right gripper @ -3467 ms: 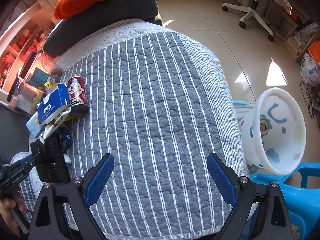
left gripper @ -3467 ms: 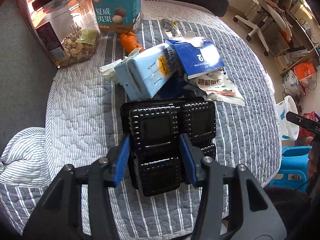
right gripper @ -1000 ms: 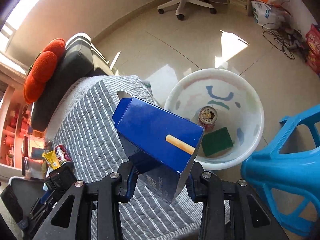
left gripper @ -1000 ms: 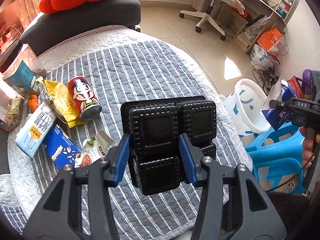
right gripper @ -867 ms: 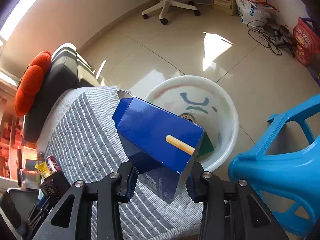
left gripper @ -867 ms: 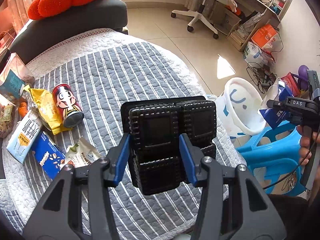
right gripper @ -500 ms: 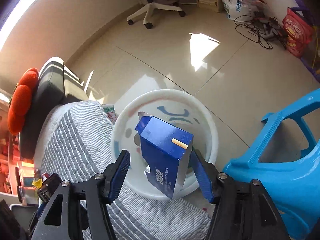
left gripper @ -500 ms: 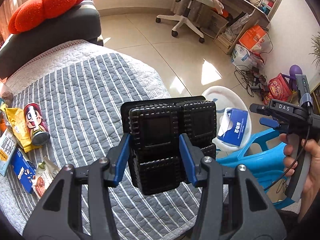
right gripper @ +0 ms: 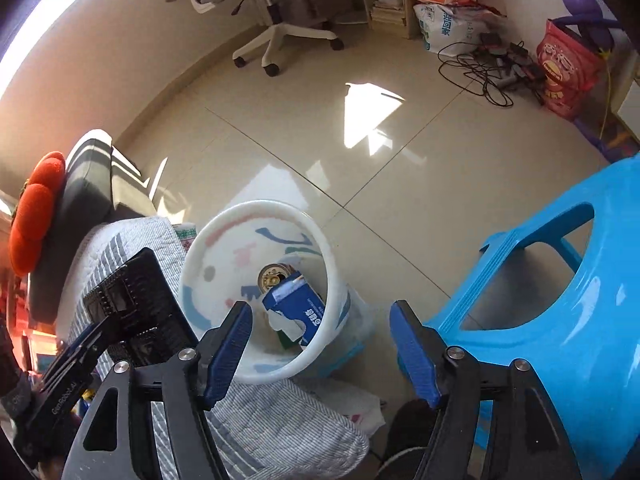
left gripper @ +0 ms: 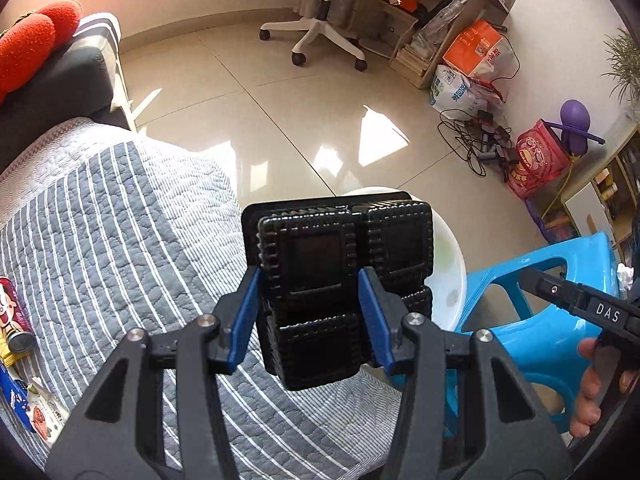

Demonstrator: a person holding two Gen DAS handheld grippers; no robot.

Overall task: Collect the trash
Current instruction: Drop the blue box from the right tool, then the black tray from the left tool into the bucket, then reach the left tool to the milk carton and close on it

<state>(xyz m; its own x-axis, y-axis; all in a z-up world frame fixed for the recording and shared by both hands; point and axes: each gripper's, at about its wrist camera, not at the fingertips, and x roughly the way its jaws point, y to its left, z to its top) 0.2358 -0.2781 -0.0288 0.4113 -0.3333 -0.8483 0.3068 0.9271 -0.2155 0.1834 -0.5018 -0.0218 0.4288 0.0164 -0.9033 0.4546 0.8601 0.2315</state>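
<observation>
My left gripper (left gripper: pixel 310 276) is shut on a black ridged plastic tray (left gripper: pixel 396 240), held over the table's edge with the white trash bin (left gripper: pixel 450 264) just behind it. From the right wrist view I look down into the bin (right gripper: pixel 256 206). A blue carton (right gripper: pixel 300 304) and a can (right gripper: pixel 272 276) lie inside. My right gripper (right gripper: pixel 320 312) stands open above the bin's near rim with nothing between its fingers. The tray (right gripper: pixel 132 296) and the left gripper (right gripper: pixel 100 328) show at the left there.
A blue plastic stool (right gripper: pixel 560 280) stands right of the bin. The striped quilted table cover (left gripper: pixel 120 240) carries a red can (left gripper: pixel 12 312) and wrappers (left gripper: pixel 36 412) at its far left. An office chair (left gripper: pixel 320 20), cables (left gripper: pixel 472 140) and bags sit beyond on the tiled floor.
My right gripper opened and the blue carton fell into the bin. My left gripper carried the black tray across the table to its edge by the bin.
</observation>
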